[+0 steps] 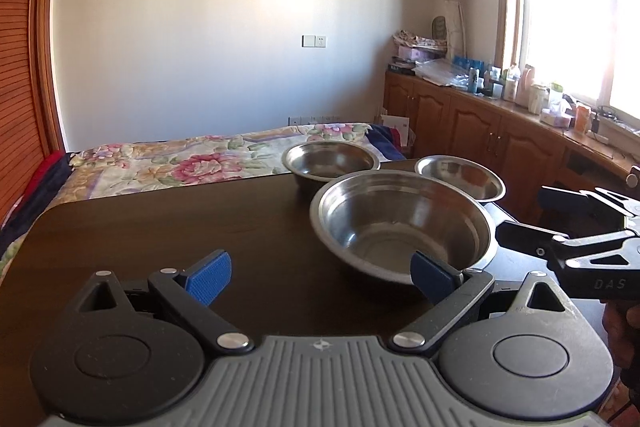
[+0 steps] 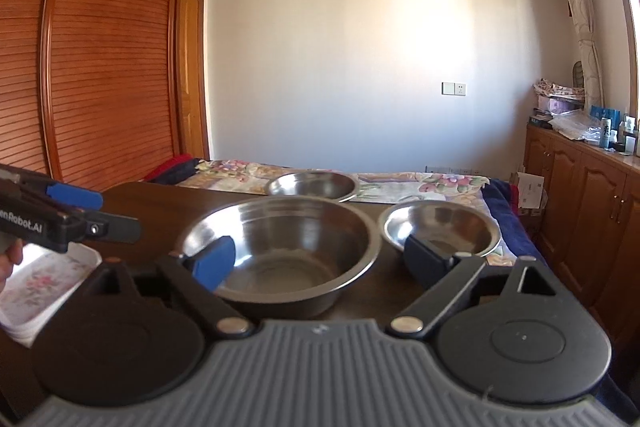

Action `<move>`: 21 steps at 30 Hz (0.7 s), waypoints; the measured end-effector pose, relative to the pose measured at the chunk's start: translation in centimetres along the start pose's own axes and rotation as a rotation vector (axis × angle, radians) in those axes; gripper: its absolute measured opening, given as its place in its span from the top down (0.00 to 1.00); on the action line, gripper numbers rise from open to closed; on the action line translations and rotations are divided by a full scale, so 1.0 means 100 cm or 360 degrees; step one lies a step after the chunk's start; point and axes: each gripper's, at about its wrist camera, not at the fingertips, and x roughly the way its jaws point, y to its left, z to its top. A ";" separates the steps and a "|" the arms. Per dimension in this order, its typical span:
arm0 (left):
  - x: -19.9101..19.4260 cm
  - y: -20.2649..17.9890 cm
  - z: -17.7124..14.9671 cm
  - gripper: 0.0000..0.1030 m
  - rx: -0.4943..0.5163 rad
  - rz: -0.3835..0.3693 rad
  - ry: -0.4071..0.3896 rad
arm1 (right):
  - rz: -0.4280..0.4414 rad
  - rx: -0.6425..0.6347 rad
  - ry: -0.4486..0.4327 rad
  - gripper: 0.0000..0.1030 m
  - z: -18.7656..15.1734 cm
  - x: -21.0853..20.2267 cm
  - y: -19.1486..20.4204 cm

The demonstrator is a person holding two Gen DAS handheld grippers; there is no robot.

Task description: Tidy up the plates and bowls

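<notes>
Scene: three steel bowls on a dark table (image 1: 160,227), none nested; a bed lies beyond the far edge.
Big bowl (image 1: 404,227): nearest the tools, upright, resting on the tabletop right of centre.
Mid bowl (image 1: 330,159): behind the big one, at the far edge of the table.
Small bowl (image 1: 460,175): behind and right of the big one, by the far right corner; rims close, contact cannot be told.
Tray (image 2: 40,287): white, floral, at the near left of the table, seen only in the right wrist view.
Left gripper (image 1: 320,275): released, jaws wide, holding nothing; its right pad (image 1: 430,277) overlaps the big bowl's near wall, touching or just short cannot be told.
Right gripper (image 2: 320,261): released, jaws wide, empty; the big bowl's near rim lies between its fingers, the small bowl just past the right one.
Key relation: the big bowl sits straight ahead of the right gripper and ahead-right of the left; round, so no long axis; the right gripper is judged better aligned.
Room: open tabletop to the left; crowded behind and right, with table edges close.
Likely step: nesting the smaller bowls in the big one, not yet begun.
</notes>
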 end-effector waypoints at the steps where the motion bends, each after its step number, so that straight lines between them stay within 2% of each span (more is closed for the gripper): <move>1: 0.004 -0.003 0.001 0.05 0.0001 -0.0005 0.0004 | 0.0014 0.0010 0.0009 0.12 0.000 0.005 -0.004; 5: 0.019 -0.011 0.003 0.14 0.0012 -0.0002 0.0040 | 0.0070 0.0067 0.0060 0.12 -0.001 0.025 -0.017; 7: 0.026 -0.014 0.005 0.21 0.0007 -0.0001 0.0063 | 0.0102 0.0114 0.0089 0.17 -0.004 0.034 -0.023; 9: 0.033 -0.014 0.007 0.24 -0.0014 -0.0003 0.0078 | 0.0137 0.0163 0.0120 0.26 -0.006 0.041 -0.027; 14: 0.044 -0.011 0.009 0.35 -0.0050 0.0007 0.0109 | 0.0180 0.0223 0.0155 0.38 -0.009 0.050 -0.030; 21: 0.058 -0.011 0.010 0.44 -0.0077 0.0027 0.0161 | 0.0217 0.0256 0.0169 0.42 -0.010 0.052 -0.033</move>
